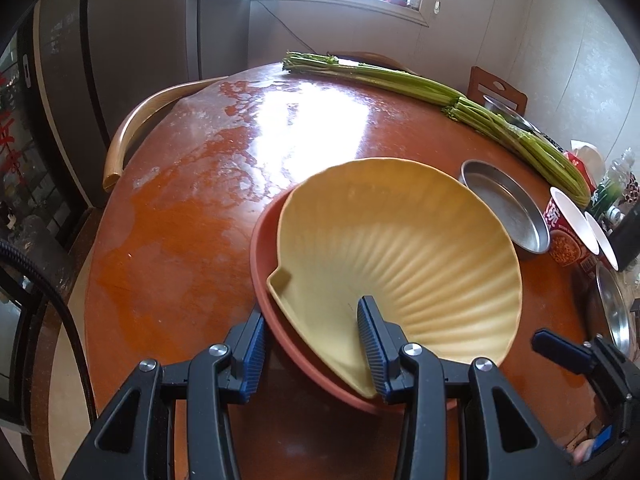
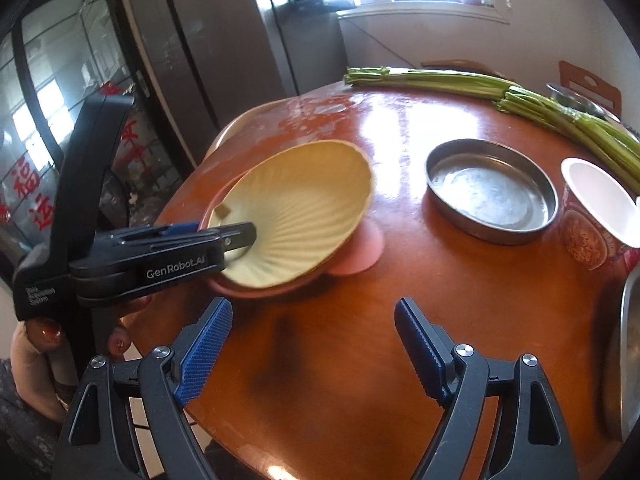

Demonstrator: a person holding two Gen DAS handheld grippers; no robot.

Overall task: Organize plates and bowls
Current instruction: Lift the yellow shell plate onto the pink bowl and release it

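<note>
Yellow and ribbed like a shell, the plate sits tilted inside a pink bowl on the wooden table, and the left gripper has its two pads around the near rims of both, one pad inside the plate and the other outside the bowl. Whether it grips them or only rests there I cannot tell for sure, though the narrow gap and the plate's tilt suggest a hold. The right gripper hangs wide with nothing between its fingers, over bare table just to the right of the left tongs. Ahead of the right tongs and to their right lies a round steel pan, well apart from the stacked pair; a paper cup stands beyond it, and a bunch of green stalks lies along the far edge. As I judge it, the sorting is partly done: plate and bowl are nested, the steel pan and another steel dish at the right edge are still loose.
</note>
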